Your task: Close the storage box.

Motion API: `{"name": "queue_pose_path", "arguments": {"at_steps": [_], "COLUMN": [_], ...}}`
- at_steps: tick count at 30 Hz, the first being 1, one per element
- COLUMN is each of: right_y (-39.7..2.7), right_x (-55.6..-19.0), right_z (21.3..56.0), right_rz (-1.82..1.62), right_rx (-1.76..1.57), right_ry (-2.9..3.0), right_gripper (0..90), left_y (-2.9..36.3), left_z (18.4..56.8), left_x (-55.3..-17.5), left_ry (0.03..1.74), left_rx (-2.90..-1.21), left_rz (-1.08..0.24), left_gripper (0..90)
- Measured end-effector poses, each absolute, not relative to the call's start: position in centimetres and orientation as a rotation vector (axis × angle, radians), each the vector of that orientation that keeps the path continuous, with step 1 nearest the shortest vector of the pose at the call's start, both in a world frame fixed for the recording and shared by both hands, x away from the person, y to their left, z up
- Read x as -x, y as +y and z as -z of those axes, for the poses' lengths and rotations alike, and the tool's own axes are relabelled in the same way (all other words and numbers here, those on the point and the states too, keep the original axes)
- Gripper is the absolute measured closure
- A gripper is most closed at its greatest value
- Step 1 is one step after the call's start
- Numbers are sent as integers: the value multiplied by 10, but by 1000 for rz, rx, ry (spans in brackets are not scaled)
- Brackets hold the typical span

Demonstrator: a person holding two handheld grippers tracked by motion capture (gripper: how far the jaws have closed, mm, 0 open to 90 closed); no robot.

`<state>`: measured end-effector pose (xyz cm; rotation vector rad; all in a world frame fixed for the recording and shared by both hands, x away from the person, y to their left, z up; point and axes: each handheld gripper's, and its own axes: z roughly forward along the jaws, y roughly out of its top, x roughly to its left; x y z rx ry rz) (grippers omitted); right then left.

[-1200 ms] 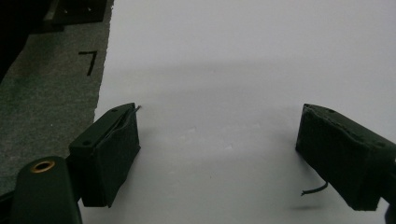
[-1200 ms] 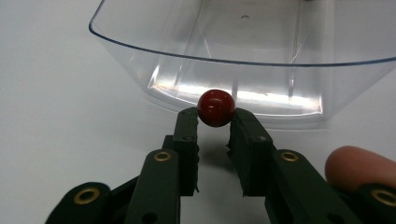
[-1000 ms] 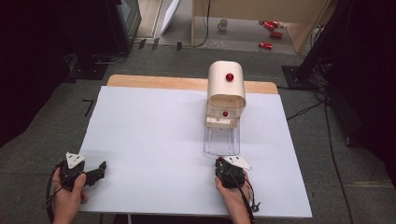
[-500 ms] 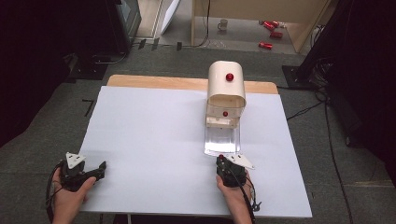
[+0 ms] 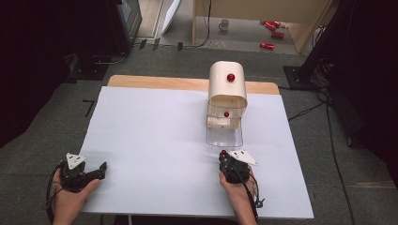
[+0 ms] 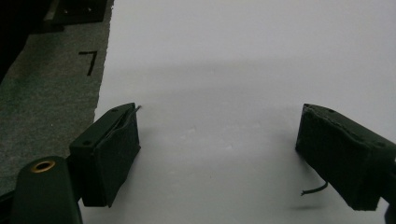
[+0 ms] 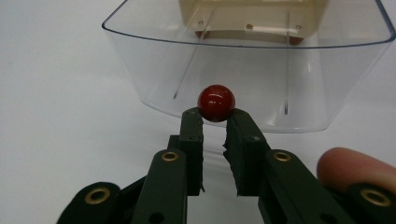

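Red ball (image 7: 216, 102) sits pinched between the right gripper (image 7: 215, 116) jaw tips, just before the clear tray (image 7: 140, 70); the high view shows the left gripper (image 5: 101, 168), jaws apart, holding nothing.

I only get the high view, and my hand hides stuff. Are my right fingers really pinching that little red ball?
Observer: Yes. The right gripper has its fingers clamped on both sides of the small glossy red ball knob.
Operator: Anything in the drawer?
Observer: No, I see nothing lying inside the clear plastic drawer.
Operator: And my other one?
Observer: The left gripper has its fingers wide apart over the bare white table.
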<state>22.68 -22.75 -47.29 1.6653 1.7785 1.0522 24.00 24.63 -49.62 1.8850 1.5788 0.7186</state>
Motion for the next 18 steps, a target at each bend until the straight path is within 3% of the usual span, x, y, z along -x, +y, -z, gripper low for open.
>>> {"name": "queue_pose_path", "arguments": {"at_steps": [18], "right_y": [-227], "right_x": [-253], "right_z": [462], "right_rz": [-1041], "right_rx": [-1646], "right_ry": [1755], "right_gripper": [784], "left_y": [247], "left_z": [496], "left_x": [-240], "left_ry": [1579], "left_rx": [-1884], "left_rz": [-716], "left_gripper": [137]}}
